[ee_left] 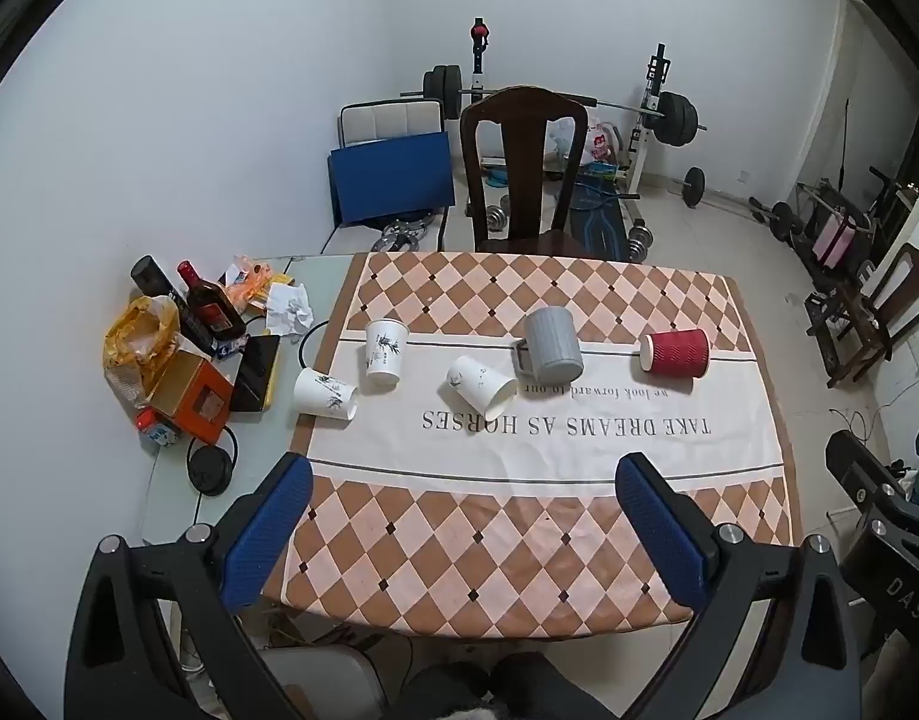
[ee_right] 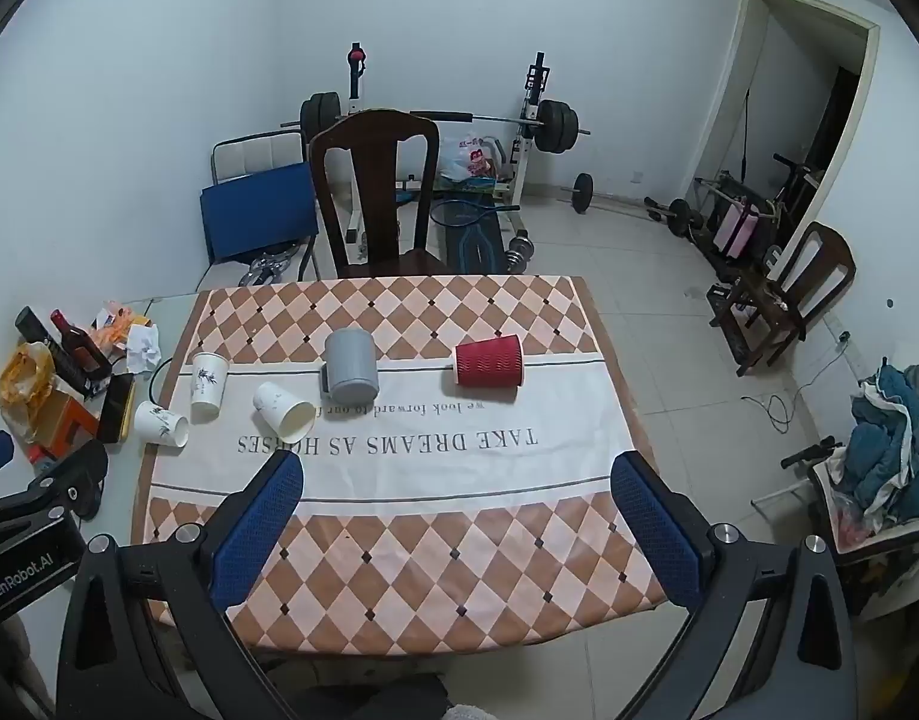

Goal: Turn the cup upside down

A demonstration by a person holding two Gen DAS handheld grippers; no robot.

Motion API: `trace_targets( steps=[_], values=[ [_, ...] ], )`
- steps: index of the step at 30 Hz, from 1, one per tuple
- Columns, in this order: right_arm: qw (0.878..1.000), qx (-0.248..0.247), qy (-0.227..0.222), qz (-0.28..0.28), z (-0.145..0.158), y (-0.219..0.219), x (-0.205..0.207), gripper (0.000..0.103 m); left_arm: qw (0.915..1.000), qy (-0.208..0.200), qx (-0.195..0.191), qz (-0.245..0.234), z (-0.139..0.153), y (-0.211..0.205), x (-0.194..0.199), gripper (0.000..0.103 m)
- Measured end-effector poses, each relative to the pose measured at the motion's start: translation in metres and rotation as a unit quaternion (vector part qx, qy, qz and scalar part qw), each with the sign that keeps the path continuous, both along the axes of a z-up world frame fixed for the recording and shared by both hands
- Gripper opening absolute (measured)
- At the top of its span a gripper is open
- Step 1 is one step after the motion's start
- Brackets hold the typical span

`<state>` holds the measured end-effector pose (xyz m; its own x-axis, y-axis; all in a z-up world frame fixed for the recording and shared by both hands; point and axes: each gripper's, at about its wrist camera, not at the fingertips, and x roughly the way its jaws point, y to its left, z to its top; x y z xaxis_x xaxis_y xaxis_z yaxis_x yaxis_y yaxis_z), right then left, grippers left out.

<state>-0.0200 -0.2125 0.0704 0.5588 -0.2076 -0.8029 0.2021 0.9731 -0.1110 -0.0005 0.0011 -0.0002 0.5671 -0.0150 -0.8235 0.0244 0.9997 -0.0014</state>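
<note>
Several cups sit on the checkered tablecloth [ee_left: 459, 540]. A red ribbed paper cup [ee_left: 675, 351] [ee_right: 489, 362] lies on its side at the right. A grey mug [ee_left: 552, 344] [ee_right: 351, 365] stands mouth down in the middle. One white paper cup [ee_left: 482, 387] [ee_right: 284, 412] lies on its side beside it, another [ee_left: 326, 394] [ee_right: 161, 425] lies at the cloth's left edge, and a third [ee_left: 385, 352] [ee_right: 208, 386] stands mouth down. My left gripper [ee_left: 465, 480] and right gripper [ee_right: 459, 474] are open and empty, above the near part of the table.
Clutter lies on the table's left side: a dark bottle [ee_left: 210, 307], an orange box [ee_left: 195, 396], a yellow bag [ee_left: 138, 330], crumpled paper [ee_left: 288, 309]. A wooden chair [ee_left: 522, 168] stands behind the table. Gym weights [ee_left: 675, 117] stand by the wall.
</note>
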Motion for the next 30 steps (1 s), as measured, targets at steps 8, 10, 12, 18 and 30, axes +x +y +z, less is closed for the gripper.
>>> trace_targets(
  steps=[8, 10, 12, 18, 30],
  values=[
    [1.0, -0.003, 0.003, -0.008, 0.0, -0.003, 0.001, 0.103, 1.0, -0.001, 0.008, -0.001, 0.001, -0.005, 0.0, 0.103],
    [1.0, -0.003, 0.003, -0.009, -0.003, -0.01, 0.001, 0.103, 1.0, -0.002, 0.007, -0.001, 0.003, -0.006, -0.002, 0.103],
    [1.0, -0.001, 0.002, -0.011, -0.002, -0.015, 0.0, 0.103, 1.0, -0.002, 0.006, -0.002, 0.003, -0.007, -0.002, 0.103],
    [1.0, -0.002, -0.002, -0.007, 0.0, -0.012, 0.001, 0.103, 1.0, -0.003, 0.008, -0.004, 0.004, -0.02, -0.005, 0.103],
    [1.0, -0.005, -0.003, -0.008, -0.003, -0.009, -0.003, 0.103, 0.9999, -0.001, 0.008, -0.01, 0.013, -0.036, -0.002, 0.103]
  ],
)
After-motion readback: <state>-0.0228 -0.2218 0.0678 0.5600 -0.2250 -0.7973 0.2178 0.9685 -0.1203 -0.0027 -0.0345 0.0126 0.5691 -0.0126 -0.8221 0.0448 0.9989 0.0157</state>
